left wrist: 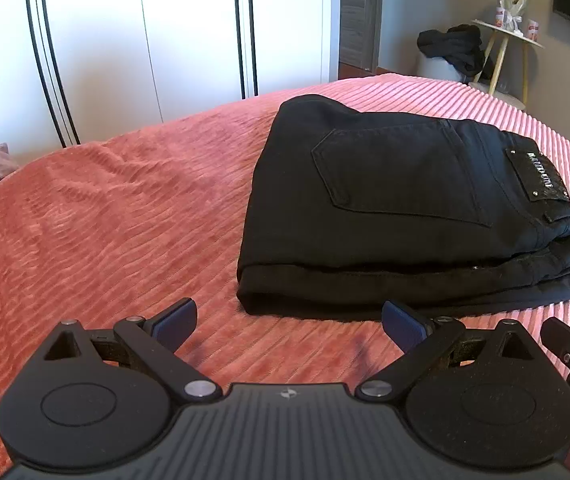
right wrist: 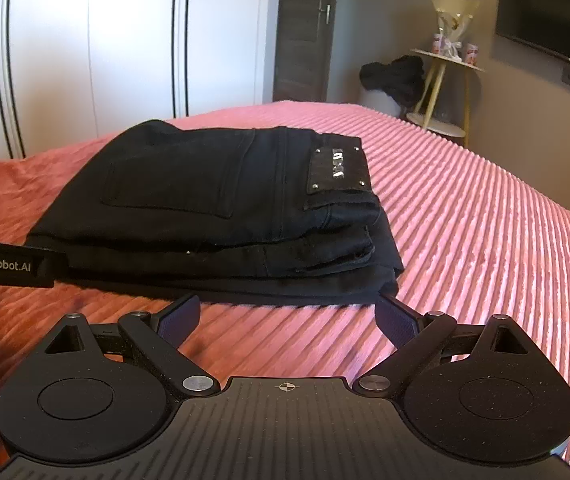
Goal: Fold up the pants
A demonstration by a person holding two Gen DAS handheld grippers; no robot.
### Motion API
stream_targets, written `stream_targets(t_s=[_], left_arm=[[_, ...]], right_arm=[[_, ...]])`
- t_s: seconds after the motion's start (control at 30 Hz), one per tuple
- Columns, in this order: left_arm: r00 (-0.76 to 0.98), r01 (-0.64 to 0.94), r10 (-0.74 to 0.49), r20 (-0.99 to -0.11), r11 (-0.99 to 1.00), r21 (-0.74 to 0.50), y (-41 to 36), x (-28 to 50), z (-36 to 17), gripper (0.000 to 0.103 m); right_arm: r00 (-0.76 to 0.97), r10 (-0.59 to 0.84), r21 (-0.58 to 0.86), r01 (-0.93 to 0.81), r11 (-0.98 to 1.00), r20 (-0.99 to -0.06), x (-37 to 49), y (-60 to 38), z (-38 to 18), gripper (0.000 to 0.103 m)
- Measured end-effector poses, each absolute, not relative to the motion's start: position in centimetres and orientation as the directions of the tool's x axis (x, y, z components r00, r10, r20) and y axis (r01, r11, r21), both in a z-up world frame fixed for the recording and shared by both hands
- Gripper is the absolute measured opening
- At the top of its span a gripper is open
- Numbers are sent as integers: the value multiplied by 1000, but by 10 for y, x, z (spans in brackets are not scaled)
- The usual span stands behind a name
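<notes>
Black pants [left wrist: 397, 208] lie folded into a thick stacked bundle on the pink ribbed bedspread [left wrist: 117, 216], back pocket and waistband label facing up. They also show in the right wrist view [right wrist: 213, 208]. My left gripper [left wrist: 289, 324] is open and empty, just in front of the bundle's near edge. My right gripper [right wrist: 289, 316] is open and empty, also just short of the bundle's near edge, its right finger close to the bundle's corner. The left gripper's side [right wrist: 9, 266] shows at the left of the right wrist view, beside the pants.
The bedspread [right wrist: 485, 240] stretches to the right and behind the pants. White wardrobe doors [left wrist: 145, 32] stand beyond the bed. A small round side table [right wrist: 449, 64] with dark clothes [right wrist: 393, 76] beside it stands at the back right, under a wall TV [right wrist: 557, 16].
</notes>
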State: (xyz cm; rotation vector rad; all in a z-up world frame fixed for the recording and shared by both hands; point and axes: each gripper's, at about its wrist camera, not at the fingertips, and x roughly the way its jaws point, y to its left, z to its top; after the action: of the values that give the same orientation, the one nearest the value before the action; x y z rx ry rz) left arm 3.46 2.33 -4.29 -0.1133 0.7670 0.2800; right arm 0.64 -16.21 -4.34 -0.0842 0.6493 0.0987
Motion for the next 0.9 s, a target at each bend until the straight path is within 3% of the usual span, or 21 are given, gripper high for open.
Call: stream_targets(t_s=[0.9], left_arm=[[671, -296, 227, -706, 955, 26, 23, 37, -45, 99]], right_arm=[[803, 58, -44, -105, 994, -593, 6, -164, -39, 98]])
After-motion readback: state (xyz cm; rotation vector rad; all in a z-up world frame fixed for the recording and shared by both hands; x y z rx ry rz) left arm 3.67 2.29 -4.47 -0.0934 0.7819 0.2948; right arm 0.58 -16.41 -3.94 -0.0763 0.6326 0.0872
